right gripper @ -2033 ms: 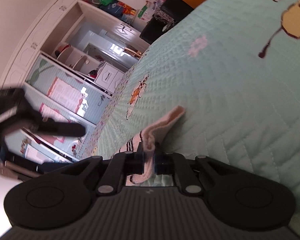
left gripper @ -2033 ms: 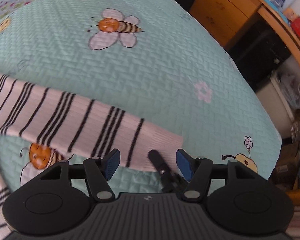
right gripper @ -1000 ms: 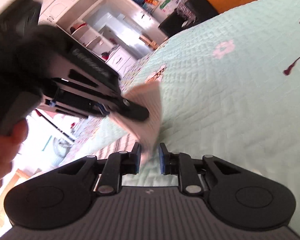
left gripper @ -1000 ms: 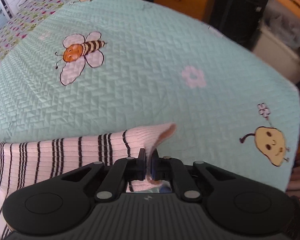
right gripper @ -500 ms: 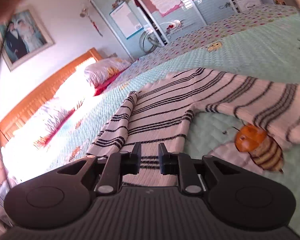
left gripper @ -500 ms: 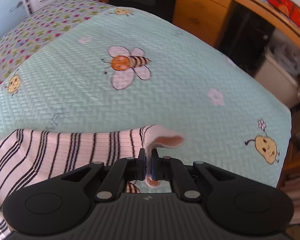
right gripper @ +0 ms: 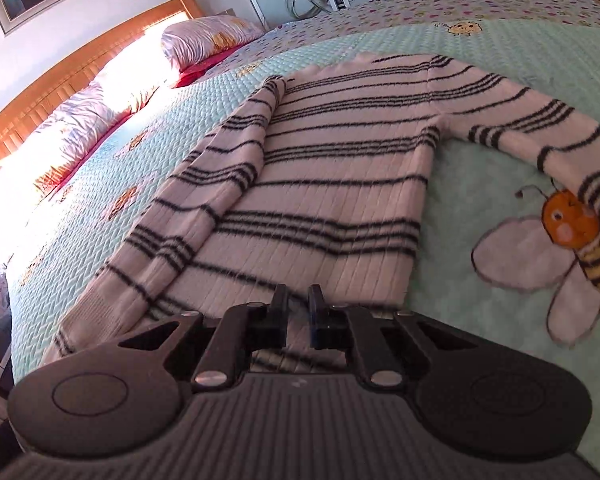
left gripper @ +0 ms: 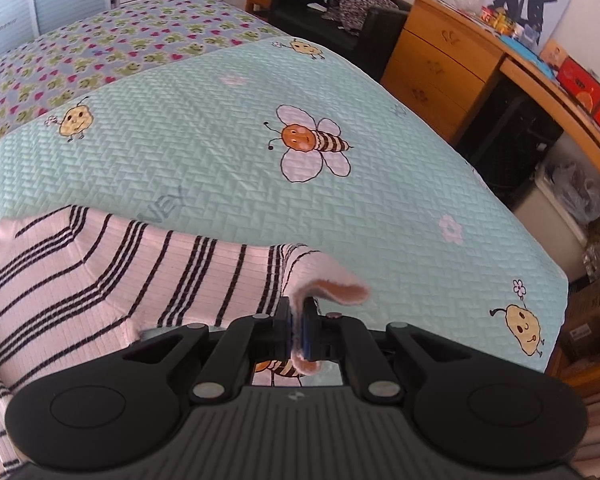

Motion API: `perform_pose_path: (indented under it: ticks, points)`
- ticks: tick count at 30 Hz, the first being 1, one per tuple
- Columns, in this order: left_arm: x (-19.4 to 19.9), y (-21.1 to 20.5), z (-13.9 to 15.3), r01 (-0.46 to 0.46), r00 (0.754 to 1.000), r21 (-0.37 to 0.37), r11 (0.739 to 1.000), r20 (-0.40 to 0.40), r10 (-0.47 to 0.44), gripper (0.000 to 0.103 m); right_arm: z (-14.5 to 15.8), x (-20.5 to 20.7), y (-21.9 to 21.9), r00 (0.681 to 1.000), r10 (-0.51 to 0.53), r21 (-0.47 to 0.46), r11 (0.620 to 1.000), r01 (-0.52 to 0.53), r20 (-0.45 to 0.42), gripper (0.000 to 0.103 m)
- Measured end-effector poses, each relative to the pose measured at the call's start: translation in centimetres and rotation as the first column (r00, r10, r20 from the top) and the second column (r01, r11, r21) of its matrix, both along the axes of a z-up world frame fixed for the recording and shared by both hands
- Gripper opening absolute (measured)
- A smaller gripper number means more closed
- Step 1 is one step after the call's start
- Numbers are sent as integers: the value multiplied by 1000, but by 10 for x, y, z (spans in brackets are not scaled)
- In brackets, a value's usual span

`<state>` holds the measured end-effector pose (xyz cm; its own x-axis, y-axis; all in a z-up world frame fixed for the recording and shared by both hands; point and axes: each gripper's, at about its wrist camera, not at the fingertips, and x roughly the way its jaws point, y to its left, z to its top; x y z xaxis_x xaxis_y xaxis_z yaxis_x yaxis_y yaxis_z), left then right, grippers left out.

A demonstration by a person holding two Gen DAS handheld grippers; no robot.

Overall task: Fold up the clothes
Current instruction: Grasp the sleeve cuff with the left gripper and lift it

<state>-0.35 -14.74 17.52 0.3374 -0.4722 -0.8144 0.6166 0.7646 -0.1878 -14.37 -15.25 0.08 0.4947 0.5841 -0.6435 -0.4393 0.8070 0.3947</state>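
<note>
Cuff (left gripper: 320, 286) of the striped sweater (right gripper: 320, 168) is pinched tight in the left gripper (left gripper: 298, 330), sleeve lifted off the quilt (left gripper: 220, 152). Right gripper (right gripper: 298, 314), jaws just narrowed to a slit, holds nothing above the sweater's hem on the bed.

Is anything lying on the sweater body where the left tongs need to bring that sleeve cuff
Nothing visible. The sweater body lies bare, only its other sleeve folded along the far edge. The left tongs grip the cuff.
</note>
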Motion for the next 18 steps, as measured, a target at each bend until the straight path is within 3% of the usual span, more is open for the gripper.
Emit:
perform_pose_path:
  ticks: [9, 14, 18]
  points:
    - [-8, 22, -6, -82, 997, -38, 996, -15, 81, 4, 6, -124, -21, 995, 9, 9, 1000, -8, -97, 10]
    - [-7, 31, -5, -114, 993, -73, 991, -23, 112, 4, 12, -171, -39, 984, 46, 89, 996, -30, -172, 13]
    - [-3, 36, 1, -135, 991, -117, 984, -32, 132, 4, 17, -179, -65, 984, -50, 192, 978, 83, -171, 14]
